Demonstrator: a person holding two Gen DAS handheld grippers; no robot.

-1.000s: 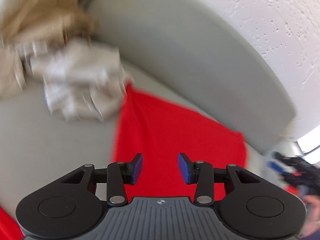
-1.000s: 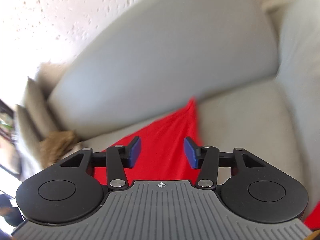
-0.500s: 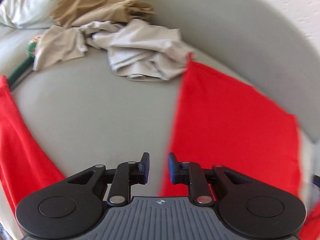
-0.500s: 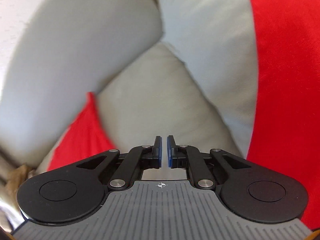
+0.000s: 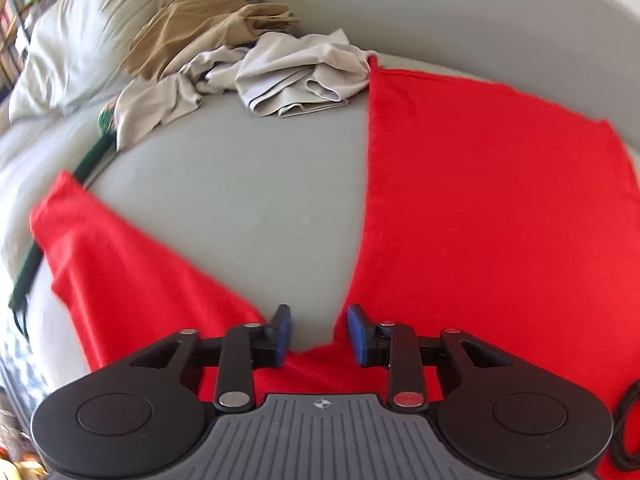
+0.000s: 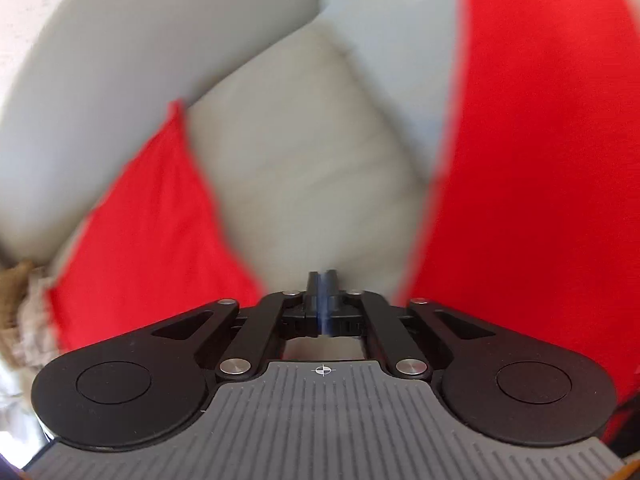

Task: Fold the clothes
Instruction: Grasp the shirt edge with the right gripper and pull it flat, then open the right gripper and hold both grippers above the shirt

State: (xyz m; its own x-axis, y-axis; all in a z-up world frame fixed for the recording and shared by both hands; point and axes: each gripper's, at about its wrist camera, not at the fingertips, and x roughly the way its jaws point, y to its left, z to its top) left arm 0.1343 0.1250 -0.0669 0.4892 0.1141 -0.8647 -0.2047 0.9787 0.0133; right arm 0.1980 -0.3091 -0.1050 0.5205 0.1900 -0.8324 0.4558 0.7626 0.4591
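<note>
Left wrist: left gripper [image 5: 319, 334] stood parted, gripping nothing, over the crotch of red trousers [image 5: 492, 208] spread flat on the grey sofa [image 5: 240, 200], legs splayed, no fold visible. Crumpled grey garment [image 5: 296, 76] and tan garment [image 5: 200, 32] lay unfolded behind.

Right wrist: right gripper [image 6: 323, 300] was clenched, apparently empty; view blurred.

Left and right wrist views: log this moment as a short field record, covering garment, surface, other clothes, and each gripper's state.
garment: red garment spread in two sections on the sofa
surface: grey sofa cushion
other clothes: crumpled grey clothes and tan clothes piled at the back
left gripper: fingers open, just above the red fabric's edge
right gripper: fingers shut, nothing visibly held
image quality: right wrist view motion-blurred
</note>
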